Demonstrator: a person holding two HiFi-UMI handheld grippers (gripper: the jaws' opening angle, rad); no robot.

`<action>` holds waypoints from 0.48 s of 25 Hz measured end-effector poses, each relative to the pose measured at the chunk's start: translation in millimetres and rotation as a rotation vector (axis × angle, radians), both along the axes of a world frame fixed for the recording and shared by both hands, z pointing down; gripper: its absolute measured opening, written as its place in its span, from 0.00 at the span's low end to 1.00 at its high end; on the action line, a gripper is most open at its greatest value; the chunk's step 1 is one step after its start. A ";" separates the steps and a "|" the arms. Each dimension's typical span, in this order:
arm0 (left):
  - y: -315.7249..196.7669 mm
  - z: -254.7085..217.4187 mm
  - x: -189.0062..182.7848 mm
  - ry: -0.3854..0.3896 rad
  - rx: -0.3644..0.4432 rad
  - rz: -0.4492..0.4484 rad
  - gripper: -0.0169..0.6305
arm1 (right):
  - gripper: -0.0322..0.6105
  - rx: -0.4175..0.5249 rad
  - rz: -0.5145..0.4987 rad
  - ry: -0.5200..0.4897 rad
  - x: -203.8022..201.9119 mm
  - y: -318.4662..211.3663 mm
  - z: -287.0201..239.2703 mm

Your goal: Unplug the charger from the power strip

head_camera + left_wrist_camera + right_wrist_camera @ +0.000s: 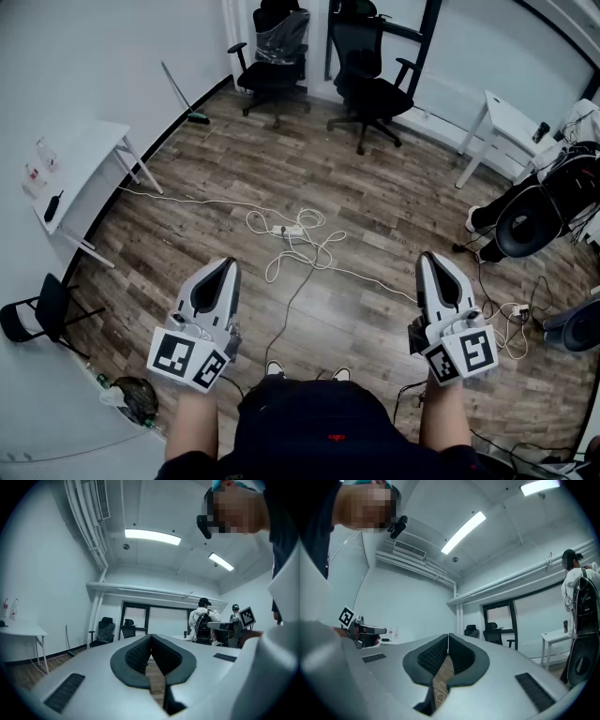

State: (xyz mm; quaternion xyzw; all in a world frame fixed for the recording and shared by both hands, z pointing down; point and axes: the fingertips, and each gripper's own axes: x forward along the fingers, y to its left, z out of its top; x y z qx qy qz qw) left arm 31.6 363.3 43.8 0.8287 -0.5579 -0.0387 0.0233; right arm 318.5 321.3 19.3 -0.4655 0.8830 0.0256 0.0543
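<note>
The left claw (225, 264) and right claw (431, 259) were closed and empty, low in frame. The approach had seemingly not begun; next meant reaching down to the power strip (286, 230) on the floor (375, 309) at frame centre.

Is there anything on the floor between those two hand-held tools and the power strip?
Nothing visible blocks the way. The power strip lies on open wood floor ahead of the left tool and the right tool, both shut and empty. Only loose loops of white cable lie around it.
</note>
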 end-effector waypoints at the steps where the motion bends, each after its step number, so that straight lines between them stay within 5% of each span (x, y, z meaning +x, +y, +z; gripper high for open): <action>1: -0.4 0.7 0.9 -0.002 0.000 0.002 0.06 | 0.09 0.000 0.000 0.000 0.2 -0.2 0.8; 12: -0.1 2.8 0.5 -0.014 -0.007 0.010 0.06 | 0.09 -0.012 -0.004 -0.007 -3.7 2.7 3.8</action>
